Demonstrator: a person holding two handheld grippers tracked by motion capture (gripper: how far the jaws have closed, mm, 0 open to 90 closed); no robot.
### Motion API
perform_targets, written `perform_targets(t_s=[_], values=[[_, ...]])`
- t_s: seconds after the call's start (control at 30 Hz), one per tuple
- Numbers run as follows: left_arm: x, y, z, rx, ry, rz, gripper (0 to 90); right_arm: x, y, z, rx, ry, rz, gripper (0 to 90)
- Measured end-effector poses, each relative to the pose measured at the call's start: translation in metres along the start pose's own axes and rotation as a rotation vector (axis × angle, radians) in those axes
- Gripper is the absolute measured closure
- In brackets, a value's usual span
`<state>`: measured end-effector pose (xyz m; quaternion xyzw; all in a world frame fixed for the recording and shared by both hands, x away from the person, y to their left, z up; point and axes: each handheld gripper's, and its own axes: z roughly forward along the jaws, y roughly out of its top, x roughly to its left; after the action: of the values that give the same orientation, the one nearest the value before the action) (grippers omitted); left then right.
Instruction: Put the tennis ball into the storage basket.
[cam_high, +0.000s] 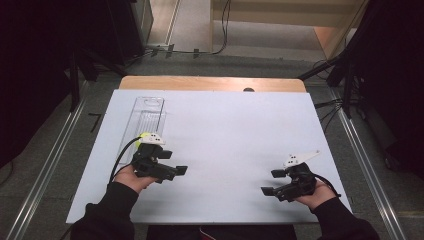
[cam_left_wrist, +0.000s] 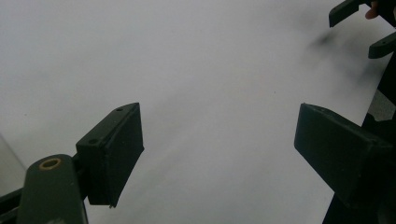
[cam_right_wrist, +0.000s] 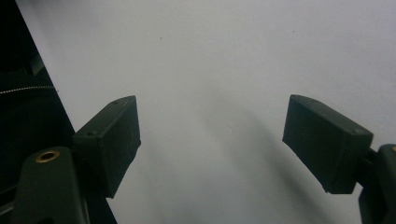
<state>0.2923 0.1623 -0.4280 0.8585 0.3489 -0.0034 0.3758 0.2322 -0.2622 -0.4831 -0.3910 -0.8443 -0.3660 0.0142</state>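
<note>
No readable text, label, brand, number or sign stands on anything in these views.

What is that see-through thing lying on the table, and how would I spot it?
Start at the white table top and go to its far left corner. There a long, narrow clear plastic tray lies flat, just beyond the left gripper. It is the one transparent thing there; both grippers are black.

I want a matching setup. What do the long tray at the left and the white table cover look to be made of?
The tray looks like clear, glossy plastic: the white sheet shows through it and its ribs catch light. The cover looks like matte white board or paper, flat with no glare; which one is hard to tell. Wood shows at its far edge.
</note>
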Motion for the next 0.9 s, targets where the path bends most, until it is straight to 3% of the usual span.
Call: perform_targets(t_s=[0.33, 0.5, 0.77, 0.9], values=[[-0.001, -0.011, 0.002, 0.004, 0.0, 0.001, 16.2, 0.0, 0.0, -0.001, -0.001, -0.005, -0.002, 17.0], [0.001, -0.018, 0.004, 0.018, -0.022, -0.007, 16.2, 0.0, 0.0, 0.0, 0.0, -0.005, -0.002, 17.1], [-0.001, -0.028, 0.007, 0.05, -0.025, 0.027, 16.2, 0.0, 0.0, 0.0, 0.001, -0.004, -0.001, 17.1], [-0.001, -0.032, 0.007, 0.032, -0.002, 0.041, 17.0, 0.0, 0.0, 0.0, 0.001, -0.004, -0.001, 17.0]])
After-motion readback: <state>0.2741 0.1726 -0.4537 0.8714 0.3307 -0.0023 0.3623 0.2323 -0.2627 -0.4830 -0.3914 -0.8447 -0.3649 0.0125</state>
